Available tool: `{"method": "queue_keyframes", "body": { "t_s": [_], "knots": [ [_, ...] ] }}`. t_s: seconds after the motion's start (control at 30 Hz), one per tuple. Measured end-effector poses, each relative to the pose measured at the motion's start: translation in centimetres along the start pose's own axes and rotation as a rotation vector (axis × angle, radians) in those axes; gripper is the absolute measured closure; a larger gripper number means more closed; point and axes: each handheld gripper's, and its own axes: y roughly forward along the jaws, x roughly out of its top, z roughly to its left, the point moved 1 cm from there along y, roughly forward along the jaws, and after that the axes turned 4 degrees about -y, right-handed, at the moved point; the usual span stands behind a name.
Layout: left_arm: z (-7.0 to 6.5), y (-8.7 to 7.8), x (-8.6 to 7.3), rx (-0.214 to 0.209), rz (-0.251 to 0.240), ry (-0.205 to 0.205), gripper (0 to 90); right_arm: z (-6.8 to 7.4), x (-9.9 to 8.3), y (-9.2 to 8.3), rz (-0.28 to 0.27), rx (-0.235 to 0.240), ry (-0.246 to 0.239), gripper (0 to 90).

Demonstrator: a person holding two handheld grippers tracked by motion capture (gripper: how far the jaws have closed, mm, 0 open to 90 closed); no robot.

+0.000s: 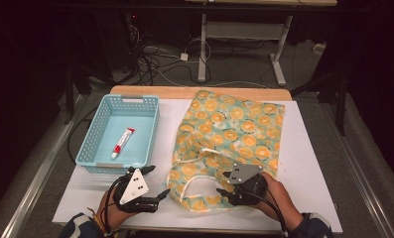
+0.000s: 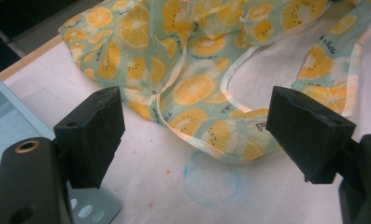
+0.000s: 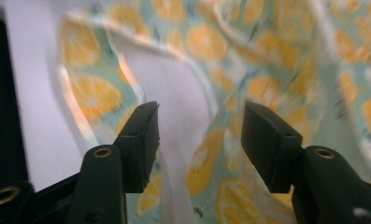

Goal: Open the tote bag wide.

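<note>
A cloth bag [image 1: 234, 124] printed with orange and kiwi slices lies flat on the white table [image 1: 308, 163], its handle loop [image 1: 189, 186] toward the near edge. My left gripper [image 1: 157, 181] sits just left of that handle and points at it, jaws wide apart with nothing between them. In the left gripper view the left gripper [image 2: 197, 107] frames the bag's handle strap [image 2: 206, 140] a short way ahead. My right gripper [image 1: 223, 183] hovers over the bag's near right part. The right gripper view is blurred, and there the right gripper [image 3: 199, 116] is open above the printed cloth [image 3: 267, 60].
A light blue plastic basket [image 1: 93, 141] stands at the left of the table with a red and white tube [image 1: 122, 142] lying in it. Its corner [image 2: 5, 121] shows beside my left jaw. Beyond the table's far edge are desk legs and cables on the floor.
</note>
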Motion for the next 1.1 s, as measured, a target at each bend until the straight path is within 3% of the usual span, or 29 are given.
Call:
{"method": "queue_keyframes", "body": {
  "t_s": [0.07, 0.13, 0.23, 0.3, 0.4, 0.5, 0.57, 0.7, 0.77, 1.1],
  "knots": [
    [0.0, 0.0, -0.1, -0.006, 0.005, -0.006, 18.9, -0.4, -0.7, 0.9, 0.04, 0.02, 0.003, 47.2],
    [0.1, 0.0, -0.1, -0.001, 0.003, -0.001, 18.9, -0.9, -1.2, 1.5, 0.069, 0.009, 0.002, 48.1],
    [0.3, 0.0, -0.2, -0.006, 0.007, -0.01, 18.9, -1.7, -1.8, 2.1, 0.065, 0.001, 0.038, 52.3],
    [0.3, 0.0, -0.2, -0.008, 0.006, -0.013, 18.9, -2.2, -2.1, 2.5, 0.066, -0.014, 0.054, 57.2],
    [0.4, 0.0, -0.2, -0.015, 0.004, -0.023, 19.6, -2.5, -2.6, 3.4, 0.062, 0.034, 0.08, 70.7],
    [0.6, -0.1, -0.1, -0.013, -0.001, -0.035, 19.6, -2.6, -2.7, 4.1, 0.063, 0.052, 0.091, 83.3],
    [0.8, -0.2, -0.1, -0.011, -0.003, -0.039, 19.7, -2.6, -2.4, 4.2, 0.058, 0.037, 0.092, 87.6],
    [1.1, -0.4, -0.1, 0.001, -0.012, -0.037, 19.7, -2.8, -1.5, 4.2, 0.013, 0.005, 0.122, 89.2],
    [1.4, -0.5, 0.0, 0.008, -0.018, -0.04, 19.7, -3.0, -0.7, 4.1, -0.035, -0.006, 0.146, 89.5],
    [2.7, -1.2, 0.3, 0.045, -0.041, -0.058, 19.7, -3.9, 2.8, 2.3, -0.191, -0.09, 0.148, 89.7]
  ]
}}
